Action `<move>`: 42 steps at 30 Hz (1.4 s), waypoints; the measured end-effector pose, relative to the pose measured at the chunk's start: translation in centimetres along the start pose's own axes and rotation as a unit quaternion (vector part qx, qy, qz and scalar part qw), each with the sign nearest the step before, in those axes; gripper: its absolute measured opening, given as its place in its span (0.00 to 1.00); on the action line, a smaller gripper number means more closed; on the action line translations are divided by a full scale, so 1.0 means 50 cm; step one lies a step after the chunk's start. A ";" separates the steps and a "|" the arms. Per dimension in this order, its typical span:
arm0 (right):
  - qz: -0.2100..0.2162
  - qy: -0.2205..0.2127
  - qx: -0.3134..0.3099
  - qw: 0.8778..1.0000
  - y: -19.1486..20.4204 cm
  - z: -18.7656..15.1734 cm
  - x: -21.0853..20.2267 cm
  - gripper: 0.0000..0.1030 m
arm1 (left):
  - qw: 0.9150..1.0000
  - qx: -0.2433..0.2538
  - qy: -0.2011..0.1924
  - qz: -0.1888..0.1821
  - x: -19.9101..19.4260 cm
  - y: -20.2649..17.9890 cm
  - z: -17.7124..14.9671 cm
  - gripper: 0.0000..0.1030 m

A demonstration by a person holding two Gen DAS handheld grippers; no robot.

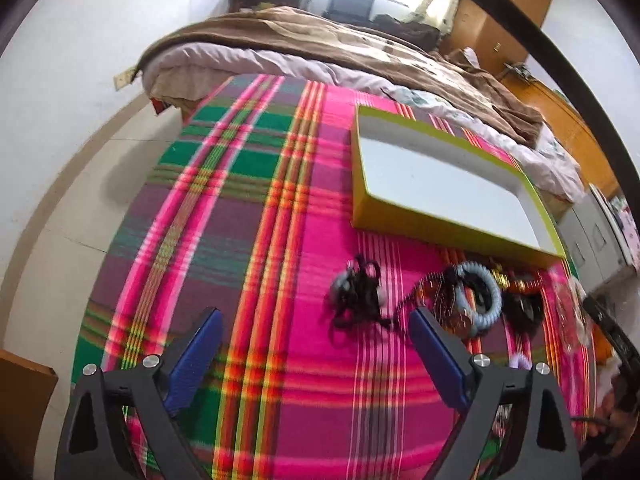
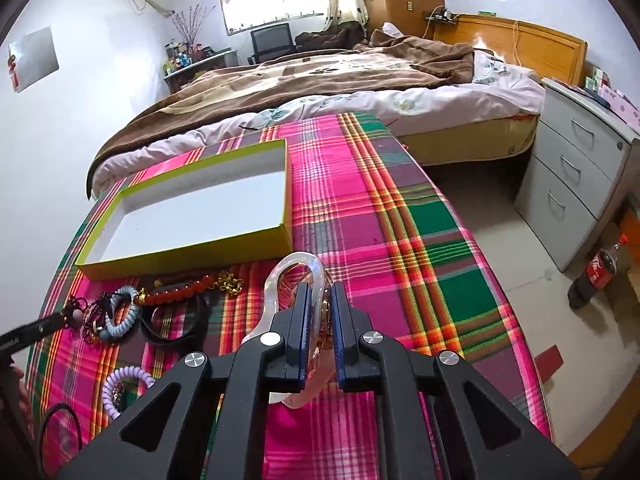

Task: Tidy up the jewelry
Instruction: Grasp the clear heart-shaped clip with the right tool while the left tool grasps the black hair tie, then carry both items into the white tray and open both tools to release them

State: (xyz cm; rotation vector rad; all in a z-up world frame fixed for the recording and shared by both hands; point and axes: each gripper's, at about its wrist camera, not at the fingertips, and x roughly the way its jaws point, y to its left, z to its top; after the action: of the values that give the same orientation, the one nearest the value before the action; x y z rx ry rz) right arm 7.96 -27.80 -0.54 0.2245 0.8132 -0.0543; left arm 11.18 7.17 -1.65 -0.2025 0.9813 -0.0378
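My right gripper (image 2: 320,312) is clamped on a clear bangle (image 2: 280,280), left gripper (image 1: 316,344) open; next, I judge, into the empty box (image 2: 192,216).

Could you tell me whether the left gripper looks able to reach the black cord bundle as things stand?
Probably yes. The left gripper is open and holds nothing, and the black cord bundle lies on the plaid cloth just ahead of its fingertips, set apart from the other jewelry, with nothing between.
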 end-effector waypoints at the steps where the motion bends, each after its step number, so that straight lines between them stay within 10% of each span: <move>1: 0.000 0.000 0.001 1.000 -0.001 0.000 -0.001 0.10 | 1.000 0.001 0.001 0.001 0.003 -0.002 0.003 0.91; 10: 0.006 -0.002 -0.004 1.000 0.000 0.002 -0.002 0.09 | 0.999 0.008 0.013 0.036 0.033 -0.021 0.011 0.73; 19: 0.003 -0.005 -0.003 1.000 -0.007 0.004 -0.003 0.08 | 0.999 0.025 0.010 0.043 0.034 -0.035 0.016 0.31; 42: 0.027 -0.046 -0.018 0.998 0.004 0.041 -0.052 0.07 | 0.998 0.046 -0.053 0.008 -0.053 -0.076 0.050 0.29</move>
State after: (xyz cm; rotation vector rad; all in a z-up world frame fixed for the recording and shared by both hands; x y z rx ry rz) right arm 7.67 -28.16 2.77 0.2084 0.7152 0.0014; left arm 12.01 4.14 2.61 -0.1108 0.8744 -0.0569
